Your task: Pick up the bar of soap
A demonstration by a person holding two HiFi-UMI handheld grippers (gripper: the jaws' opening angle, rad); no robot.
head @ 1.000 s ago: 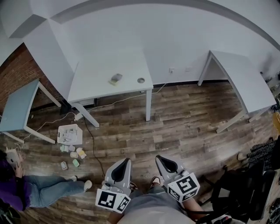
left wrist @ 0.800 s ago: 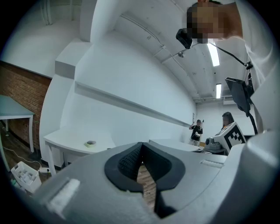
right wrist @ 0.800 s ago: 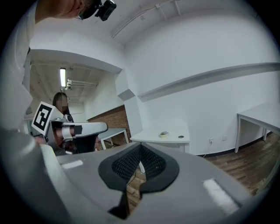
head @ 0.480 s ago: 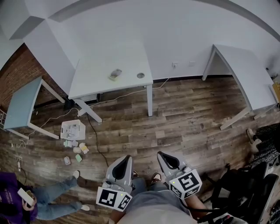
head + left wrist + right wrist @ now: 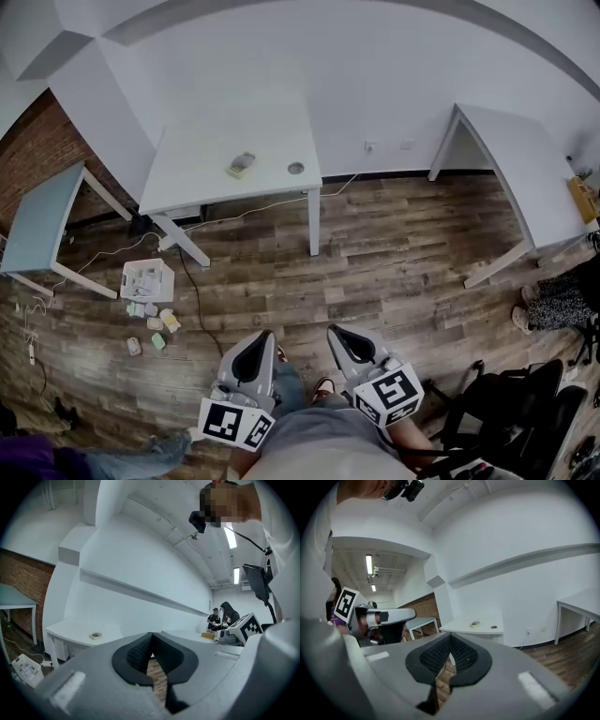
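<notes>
The bar of soap [image 5: 242, 166] lies on the white tabletop [image 5: 202, 145] against the far wall, near the middle of its front half, with a small round thing [image 5: 295, 169] beside it toward the right corner; nothing else sits on that top. Both tools are held low and close to the person, well apart from the tabletop: the left hand-held gripper [image 5: 261, 336] and the right hand-held gripper [image 5: 334, 332] each have their jaws pressed together with nothing between them. A wide stretch of bare wooden floor [image 5: 394, 253] lies between them and the tabletop's front edge. To the left of that stretch a white basket [image 5: 126, 283] stands on the floor with small packets [image 5: 155, 323] scattered just beside it, and a dark cable [image 5: 190, 291] trails across the boards. A blue table [image 5: 37, 230] stands by the brick wall [image 5: 33, 141] at the left, a long white table [image 5: 520, 169] at the right, and a black chair [image 5: 511, 417] near the person's right side.
</notes>
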